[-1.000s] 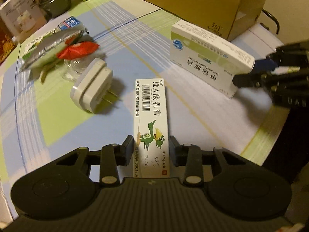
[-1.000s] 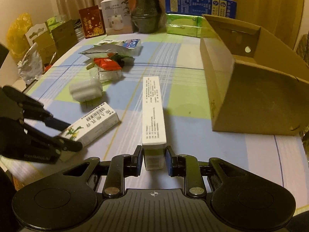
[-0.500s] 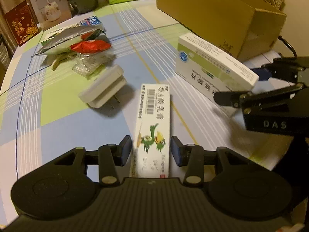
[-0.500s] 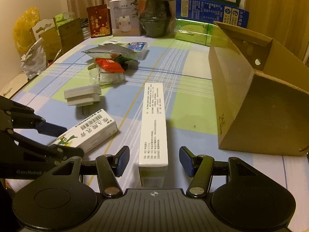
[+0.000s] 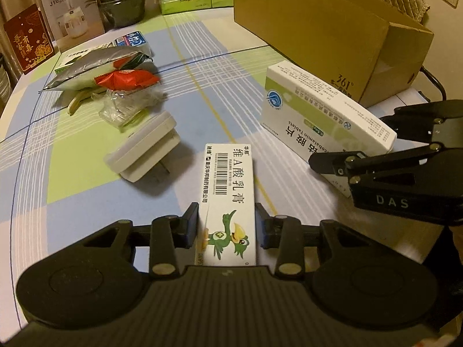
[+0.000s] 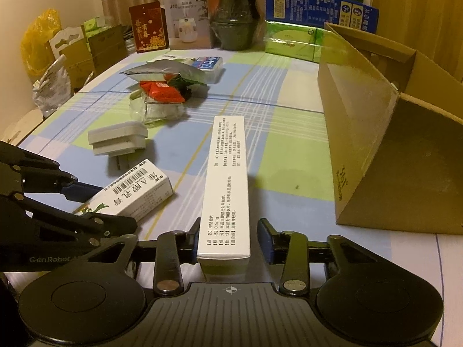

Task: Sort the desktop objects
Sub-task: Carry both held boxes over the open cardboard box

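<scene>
A white ointment box with a green bird [image 5: 230,202] lies on the checked tablecloth between the fingers of my left gripper [image 5: 227,225]; the jaws are open, with small gaps either side. It also shows in the right wrist view [image 6: 130,192]. A long white and green tablet box [image 6: 227,179] stands on edge between the fingers of my right gripper [image 6: 230,241], which is open, with a gap beside the right finger. The same tablet box [image 5: 324,121] and the right gripper [image 5: 405,167] show in the left wrist view.
An open cardboard box [image 6: 390,133] stands to the right. A white plug adapter [image 5: 144,150], a clear wrapper, a red packet [image 5: 126,78] and a silver pouch lie at the left. Cartons, a dark pot [image 6: 234,20] and green packs line the table's back edge.
Both grippers have opened and let go of their boxes. Both boxes now rest on the table. The views have pulled back and risen a little.
</scene>
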Motion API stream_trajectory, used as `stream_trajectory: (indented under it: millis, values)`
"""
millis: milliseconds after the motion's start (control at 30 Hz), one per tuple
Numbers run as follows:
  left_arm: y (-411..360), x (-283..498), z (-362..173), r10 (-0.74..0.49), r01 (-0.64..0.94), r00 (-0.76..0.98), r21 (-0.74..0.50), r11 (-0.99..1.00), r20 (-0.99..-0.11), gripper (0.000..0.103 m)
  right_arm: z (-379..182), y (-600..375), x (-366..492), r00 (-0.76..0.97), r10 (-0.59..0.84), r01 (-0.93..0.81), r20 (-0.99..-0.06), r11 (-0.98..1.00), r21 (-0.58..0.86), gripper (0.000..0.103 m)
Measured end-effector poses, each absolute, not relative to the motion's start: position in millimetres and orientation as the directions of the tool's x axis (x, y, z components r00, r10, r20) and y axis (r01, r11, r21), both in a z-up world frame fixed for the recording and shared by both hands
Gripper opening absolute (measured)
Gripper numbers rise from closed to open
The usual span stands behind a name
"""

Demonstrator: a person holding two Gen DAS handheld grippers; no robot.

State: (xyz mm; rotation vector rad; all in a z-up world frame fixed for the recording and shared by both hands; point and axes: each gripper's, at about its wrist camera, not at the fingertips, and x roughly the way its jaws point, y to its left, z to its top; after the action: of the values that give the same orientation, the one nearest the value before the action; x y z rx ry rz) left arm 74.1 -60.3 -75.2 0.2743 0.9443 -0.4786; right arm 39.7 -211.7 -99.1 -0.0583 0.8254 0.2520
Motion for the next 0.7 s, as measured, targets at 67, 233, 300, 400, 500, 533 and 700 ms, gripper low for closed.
stream_trajectory:
  millis: [67, 233, 300, 400, 500, 533, 700]
  values:
    - [-60, 75, -75, -0.272, 0.5, 0.495, 0.014, 0.866, -0.825, 0.034, -100, -212, 41, 0.648, 0.202, -0.238, -0.735, 0.97, 0.057, 0.022]
    - [-63, 76, -75, -0.252, 0.472, 0.503, 0.019, 0.881, -0.827, 0.033, -98, -215, 37, 0.654, 0.188, -0.227, -0.732, 0.973, 0.047, 0.021]
    - [-65, 75, -74, -0.242, 0.464, 0.508, 0.026, 0.885, -0.827, 0.033, -95, -216, 34, 0.663, 0.177, -0.218, -0.728, 0.975, 0.039, 0.021]
    - [-67, 72, -72, -0.231, 0.458, 0.509, 0.033, 0.888, -0.829, 0.033, -89, -217, 29, 0.673, 0.169, -0.214, -0.72, 0.976, 0.03, 0.021]
    - [-67, 66, -65, -0.238, 0.445, 0.51, 0.017, 0.895, -0.827, 0.033, -81, -220, 22, 0.681, 0.159, -0.199, -0.715, 0.98, 0.028, 0.021]
    - [-68, 64, -63, -0.239, 0.442, 0.511, 0.014, 0.897, -0.826, 0.033, -78, -222, 19, 0.683, 0.156, -0.191, -0.714, 0.981, 0.031, 0.021]
    - [-71, 52, -45, -0.251, 0.427, 0.521, -0.006, 0.904, -0.816, 0.033, -55, -231, 4, 0.706, 0.147, -0.172, -0.692, 0.984, 0.034, 0.021]
